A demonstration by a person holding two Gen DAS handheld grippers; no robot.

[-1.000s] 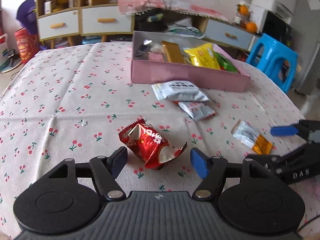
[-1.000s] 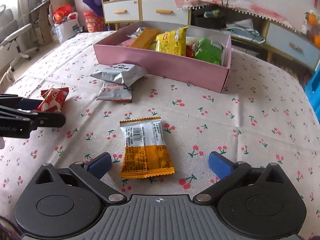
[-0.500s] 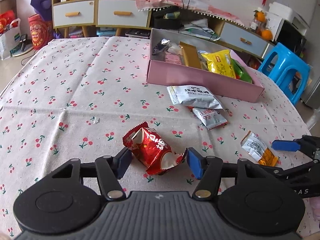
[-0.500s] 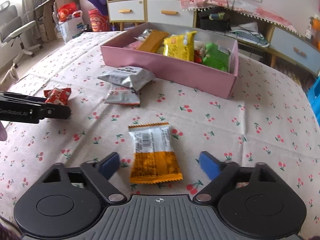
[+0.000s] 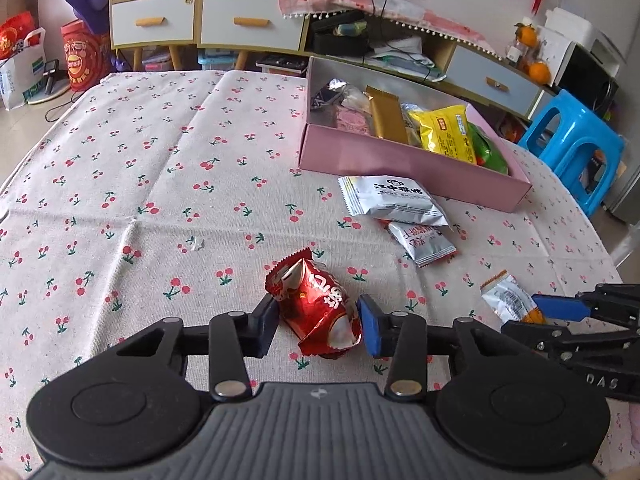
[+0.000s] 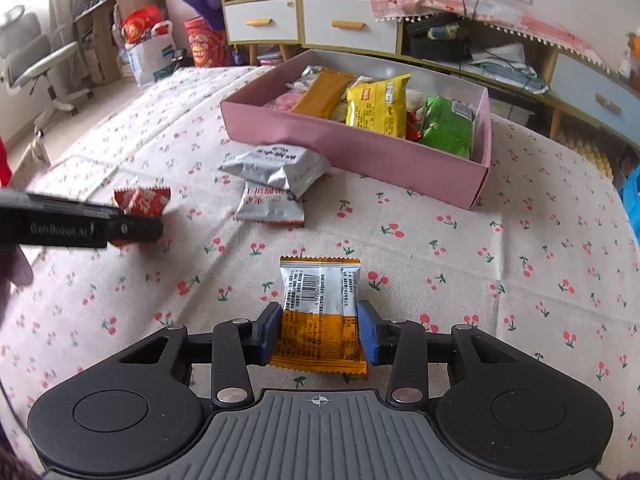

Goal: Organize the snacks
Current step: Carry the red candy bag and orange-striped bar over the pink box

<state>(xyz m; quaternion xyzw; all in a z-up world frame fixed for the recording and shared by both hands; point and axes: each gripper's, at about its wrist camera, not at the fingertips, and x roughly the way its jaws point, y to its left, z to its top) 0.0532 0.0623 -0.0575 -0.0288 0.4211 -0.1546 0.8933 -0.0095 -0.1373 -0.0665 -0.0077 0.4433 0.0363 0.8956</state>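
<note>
Cherry-print cloth (image 5: pixel 168 184) covers my table. My left gripper (image 5: pixel 318 326) pinches the crinkly red foil snack bag (image 5: pixel 316 308) near the front edge. Two silver snack packets (image 5: pixel 394 200) lie just in front of the pink cardboard box (image 5: pixel 404 168) of snacks. My right gripper (image 6: pixel 318 334) squeezes the flat orange-and-white snack packet (image 6: pixel 320 312) on both sides.

**Right Wrist View: Both Grippers Closed on Packets**

The right gripper (image 6: pixel 318 332) has both blue pads against the sides of the orange-and-white packet (image 6: pixel 319 312), which lies on the cherry-print tablecloth (image 6: pixel 520 272). At left, the left gripper (image 6: pixel 136 222) clamps the red packet (image 6: pixel 141 202). Two silver packets (image 6: pixel 276 184) overlap just in front of the pink box (image 6: pixel 360 148), which holds upright snack bags, among them yellow (image 6: pixel 378 106) and green (image 6: pixel 448 124).
</note>
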